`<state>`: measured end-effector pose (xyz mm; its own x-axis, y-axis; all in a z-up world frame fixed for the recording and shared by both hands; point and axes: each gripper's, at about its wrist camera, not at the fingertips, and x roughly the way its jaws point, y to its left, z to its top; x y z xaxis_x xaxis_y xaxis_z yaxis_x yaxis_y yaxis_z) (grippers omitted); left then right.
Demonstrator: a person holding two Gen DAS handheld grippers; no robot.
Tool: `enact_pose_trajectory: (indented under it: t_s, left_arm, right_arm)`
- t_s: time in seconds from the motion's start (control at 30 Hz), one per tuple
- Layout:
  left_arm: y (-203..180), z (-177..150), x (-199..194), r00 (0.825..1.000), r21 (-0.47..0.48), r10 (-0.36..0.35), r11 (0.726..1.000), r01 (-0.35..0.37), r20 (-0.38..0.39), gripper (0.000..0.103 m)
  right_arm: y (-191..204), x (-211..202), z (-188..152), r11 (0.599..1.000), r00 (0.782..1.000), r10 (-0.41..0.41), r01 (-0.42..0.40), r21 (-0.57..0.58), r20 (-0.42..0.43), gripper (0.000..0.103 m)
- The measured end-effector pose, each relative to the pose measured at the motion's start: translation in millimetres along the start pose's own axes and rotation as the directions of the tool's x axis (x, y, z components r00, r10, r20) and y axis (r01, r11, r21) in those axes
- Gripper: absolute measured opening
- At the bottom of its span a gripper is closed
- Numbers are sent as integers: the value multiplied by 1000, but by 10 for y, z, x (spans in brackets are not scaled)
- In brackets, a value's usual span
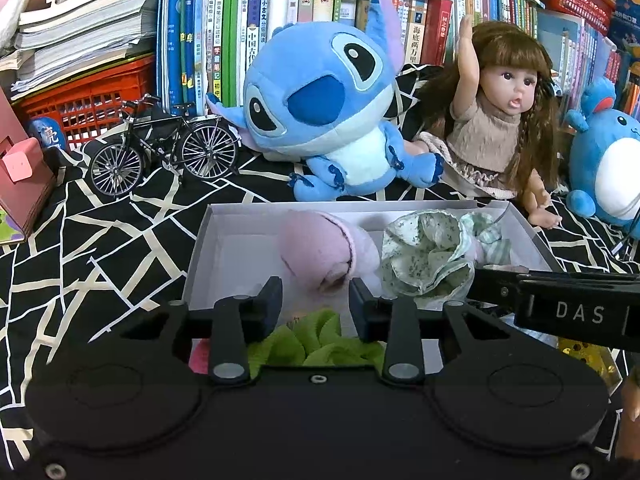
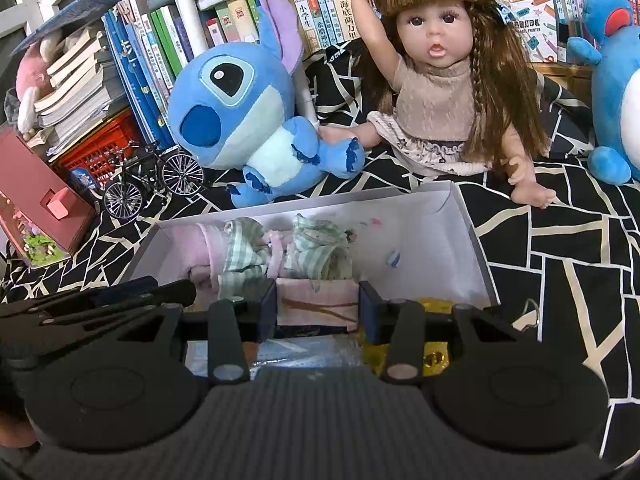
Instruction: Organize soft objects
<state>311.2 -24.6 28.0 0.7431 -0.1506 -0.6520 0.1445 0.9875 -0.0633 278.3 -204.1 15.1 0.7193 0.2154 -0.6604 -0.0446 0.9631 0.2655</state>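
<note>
A home playroom: crammed bookshelves (image 1: 420, 12), plush toys (image 1: 320, 112), doll (image 1: 500, 120)

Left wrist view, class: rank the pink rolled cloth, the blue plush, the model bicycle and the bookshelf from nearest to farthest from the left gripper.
1. Pink rolled cloth, in the white box just ahead of the left gripper.
2. Blue plush, behind the box.
3. Model bicycle, back left; close to the plush's depth, so uncertain.
4. Bookshelf, at the back.

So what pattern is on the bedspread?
Black with cream crisscross lines; clearest in the left wrist view.
</note>
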Motion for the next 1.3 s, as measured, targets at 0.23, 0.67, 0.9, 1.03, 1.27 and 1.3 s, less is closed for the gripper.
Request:
enact_pose_trajectory:
  t_s: [0.23, 0.67, 0.9, 1.03, 1.27, 1.3]
  left_arm:
    - [-20, -7, 18, 1000, 11, 6, 1000, -6, 1, 39]
    - [-8, 10, -121, 999, -2, 13, 1000, -13, 37, 52]
    - [-54, 12, -311, 996, 27, 23, 999, -26, 81, 68]
    - [-70, 1, -451, 993, 34, 27, 999, -31, 113, 77]
    - [-4, -51, -702, 991, 13, 21, 1000, -23, 135, 82]
    - [7, -63, -742, 990, 11, 19, 1000, -21, 139, 84]
  right_arm:
    - [6, 47, -6, 1000, 1000, -5, 5, -12, -11, 50]
    - [-9, -115, 8, 1000, 999, 16, -16, -6, 30, 52]
    - [-16, -264, 22, 1000, 998, 18, -16, -19, 67, 64]
    - [7, -372, 8, 999, 995, 16, -13, -38, 94, 71]
    - [39, -620, -43, 997, 988, 19, -6, -82, 154, 84]
    - [43, -664, -52, 996, 986, 21, -7, -87, 165, 86]
